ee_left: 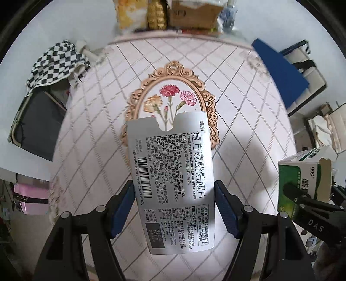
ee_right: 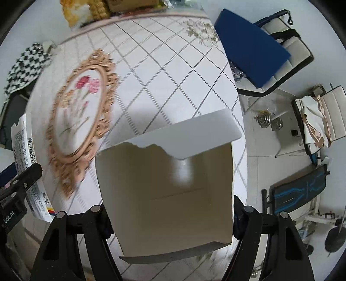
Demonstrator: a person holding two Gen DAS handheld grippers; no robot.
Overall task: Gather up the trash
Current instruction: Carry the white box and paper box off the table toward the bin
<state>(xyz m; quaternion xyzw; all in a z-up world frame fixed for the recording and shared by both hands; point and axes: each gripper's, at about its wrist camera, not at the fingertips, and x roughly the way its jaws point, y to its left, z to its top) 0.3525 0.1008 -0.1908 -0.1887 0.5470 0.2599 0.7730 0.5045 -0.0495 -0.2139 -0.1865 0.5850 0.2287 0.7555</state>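
My left gripper (ee_left: 174, 207) is shut on a flat silver medicine packet (ee_left: 170, 177) printed with black text and a barcode, held above the table (ee_left: 97, 129). The packet also shows at the left edge of the right wrist view (ee_right: 26, 155). My right gripper (ee_right: 170, 218) is shut on an open green-and-white medicine box (ee_right: 166, 190); I look into its brown empty inside, its torn flap raised. The same box shows at the right of the left wrist view (ee_left: 302, 179), held by the right gripper (ee_left: 302, 201).
The table has a white diamond-pattern cloth with a framed flower print (ee_left: 170, 97). Yellow bags and a cardboard box (ee_left: 194, 13) stand at its far edge. A checkered cloth (ee_left: 56, 62) hangs on the left. A blue-seated chair (ee_right: 255, 45) and dumbbells (ee_right: 268, 121) are on the right.
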